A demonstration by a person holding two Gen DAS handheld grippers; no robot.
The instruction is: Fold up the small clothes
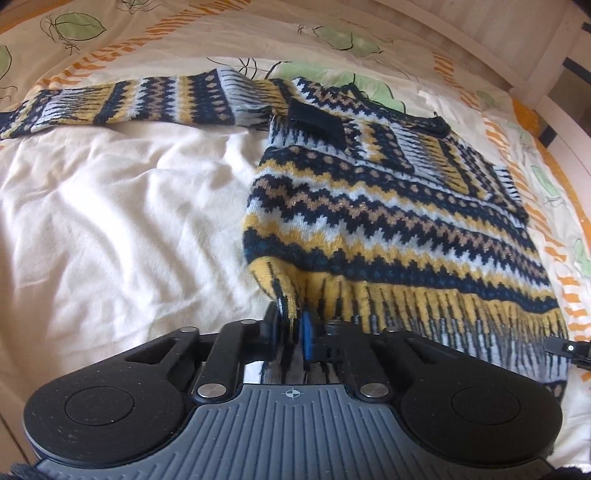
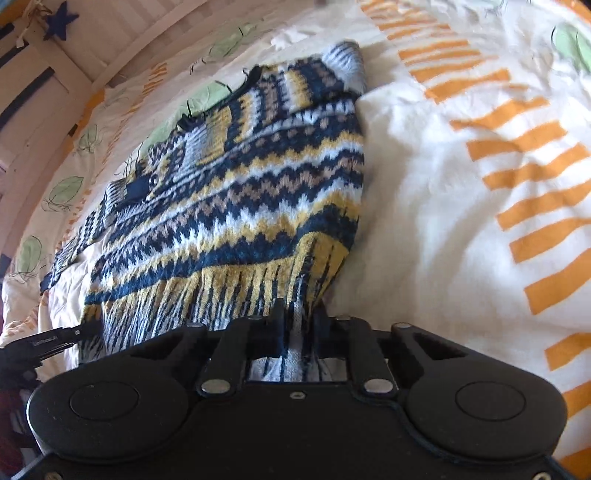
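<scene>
a cream duvet [image 1: 110, 206] with orange dashes and green leaf drawings fills both views, rumpled and brightly lit. a pale slatted bed rail [image 1: 535, 51] curves across the upper right of the left wrist view and the upper left of the right wrist view, where a dark blue star [image 2: 61, 24] hangs in the top left corner.

a knitted sweater [image 1: 388, 206] in navy, mustard, tan and pale blue zigzag bands lies flat on the duvet. in the left wrist view its body fills the centre and right of the frame, and one sleeve [image 1: 122, 99] stretches out flat toward the upper left. the other sleeve is folded across the chest, its dark cuff [image 1: 317, 123] lying near the neckline. in the right wrist view the body runs from the lower centre up toward the top centre.

the left gripper [image 1: 295, 325] sits at the bottom centre of its view, its fingers closed narrowly on the lower left corner of the striped hem, which bunches upward between them. the right gripper [image 2: 299, 321] sits at the bottom centre of its own view, fingers pinched on the hem's opposite corner, with knit fabric gathered between them. each gripper's black tip shows at the side edge of the other's view, beside the hem.
</scene>
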